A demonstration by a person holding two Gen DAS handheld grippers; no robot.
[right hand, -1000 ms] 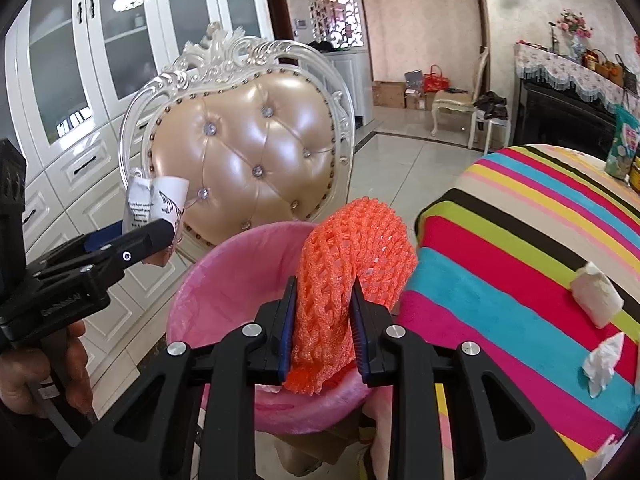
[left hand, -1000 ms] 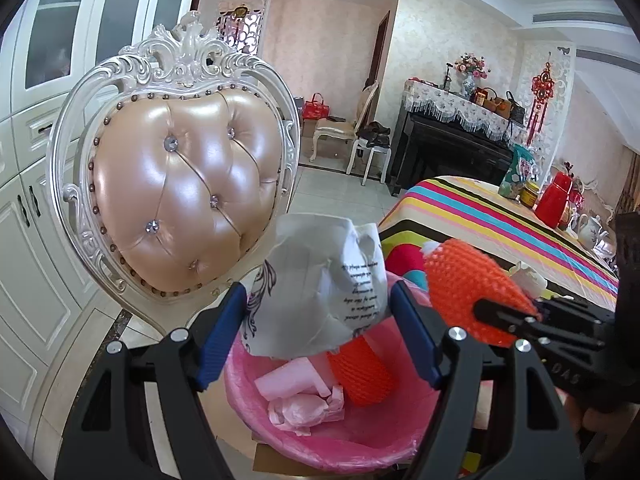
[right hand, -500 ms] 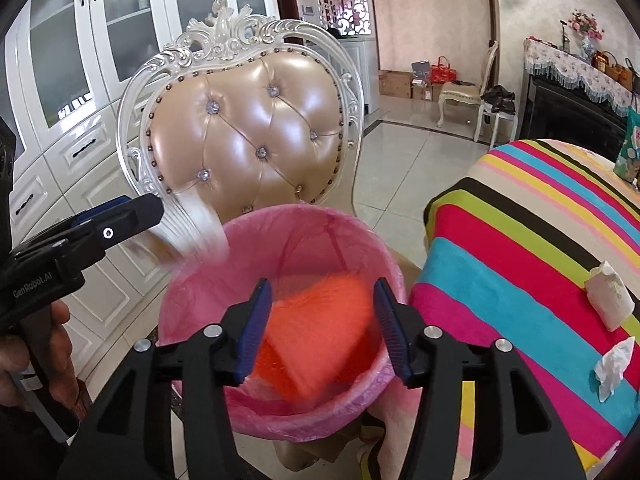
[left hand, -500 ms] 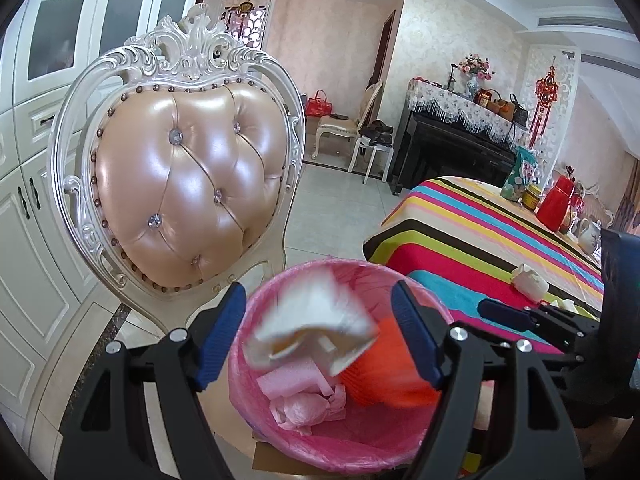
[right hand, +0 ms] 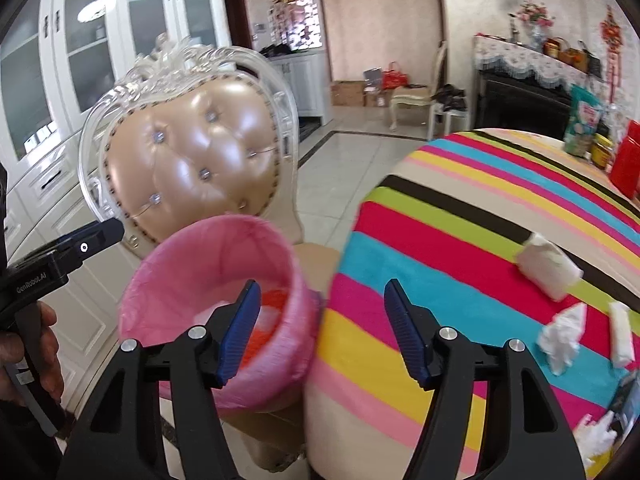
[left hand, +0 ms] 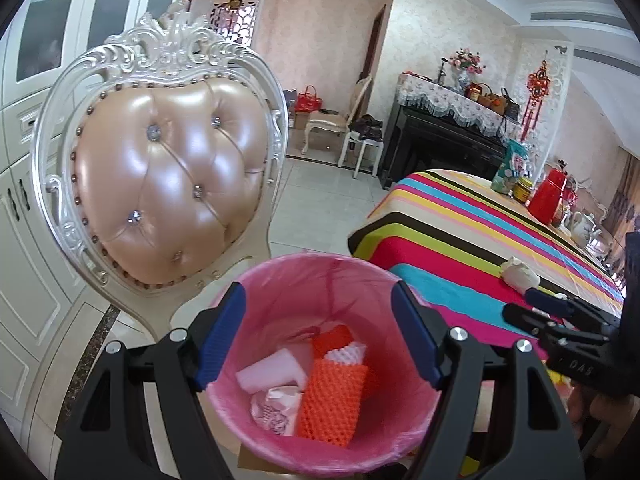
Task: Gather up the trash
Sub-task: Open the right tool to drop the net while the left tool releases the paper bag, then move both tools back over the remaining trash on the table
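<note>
Both claws gape empty, my right gripper [right hand: 320,328] just opened.
Crumpled tissue [right hand: 560,338] lies right of it on the striped table [right hand: 440,240]; left gripper [left hand: 316,332] hangs over the pink bin [left hand: 280,280].

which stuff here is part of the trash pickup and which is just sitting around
Part of the job:
pink bin
orange foam net and paper scraps, already in the bin
white wad
crumpled tissue
white strip
left gripper and right gripper, both open and empty

Just lying about:
padded chair
red jug
snack bag
piano
</note>
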